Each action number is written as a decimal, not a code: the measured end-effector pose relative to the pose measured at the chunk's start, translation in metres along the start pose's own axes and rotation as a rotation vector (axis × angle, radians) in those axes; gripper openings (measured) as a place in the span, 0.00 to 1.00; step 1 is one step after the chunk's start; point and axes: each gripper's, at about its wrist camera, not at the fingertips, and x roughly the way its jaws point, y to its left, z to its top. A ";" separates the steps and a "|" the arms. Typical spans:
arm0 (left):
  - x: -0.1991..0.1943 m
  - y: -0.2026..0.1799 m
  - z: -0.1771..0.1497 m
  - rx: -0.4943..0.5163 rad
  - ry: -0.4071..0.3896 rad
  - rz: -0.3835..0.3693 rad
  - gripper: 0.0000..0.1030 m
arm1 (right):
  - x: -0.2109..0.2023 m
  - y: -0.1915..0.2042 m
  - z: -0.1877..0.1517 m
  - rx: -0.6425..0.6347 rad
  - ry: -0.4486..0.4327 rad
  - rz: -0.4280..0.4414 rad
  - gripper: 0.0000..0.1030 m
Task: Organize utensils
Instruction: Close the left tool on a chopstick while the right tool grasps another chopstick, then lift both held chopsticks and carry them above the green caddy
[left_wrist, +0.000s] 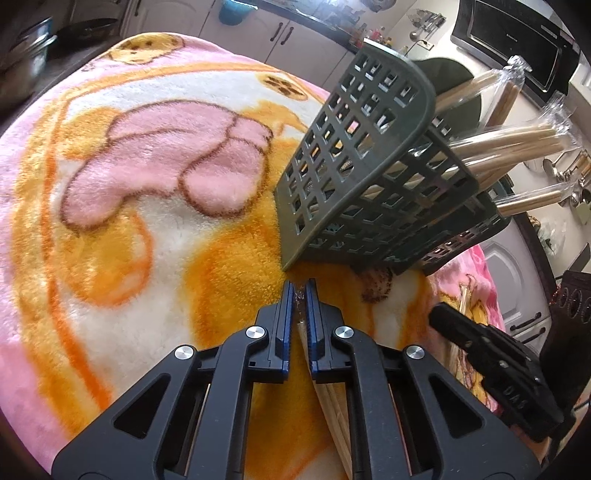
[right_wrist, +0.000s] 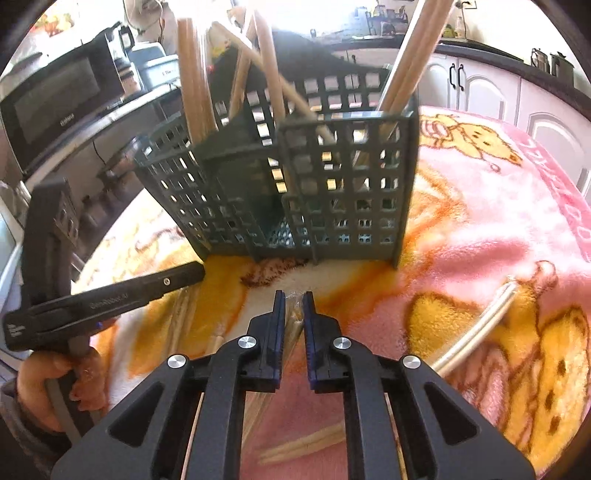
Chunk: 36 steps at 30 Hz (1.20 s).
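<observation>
Left wrist: left gripper (left_wrist: 300, 286) angled down (clamping wrapped chopsticks (left_wrist: 332, 402)).

A fluffy fleece blanket (left_wrist: 147, 177) carries a matt dark-green plastic utensil caddy (right_wrist: 295, 184) holding pale wooden chopsticks (left_wrist: 513, 142) in glossy clear wrappers; the gripper frames look matt black plastic.

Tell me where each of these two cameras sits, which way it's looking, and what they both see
Left wrist: rides the left gripper, angled down at the blanket and green caddy; its jaws pinch wrapped chopsticks; right gripper shows.
Right wrist: rides the right gripper, facing the caddy's front; jaws on a chopstick packet; left gripper and hand show.
Shared: caddy, blanket, each other's gripper.
</observation>
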 end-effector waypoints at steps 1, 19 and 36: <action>-0.004 0.000 0.000 -0.001 -0.008 -0.001 0.04 | -0.006 -0.001 0.000 0.003 -0.012 0.004 0.09; -0.081 -0.027 0.003 0.042 -0.192 -0.046 0.03 | -0.083 0.020 0.008 -0.018 -0.204 0.071 0.07; -0.125 -0.066 0.017 0.130 -0.302 -0.103 0.03 | -0.134 0.041 0.023 -0.080 -0.348 0.061 0.06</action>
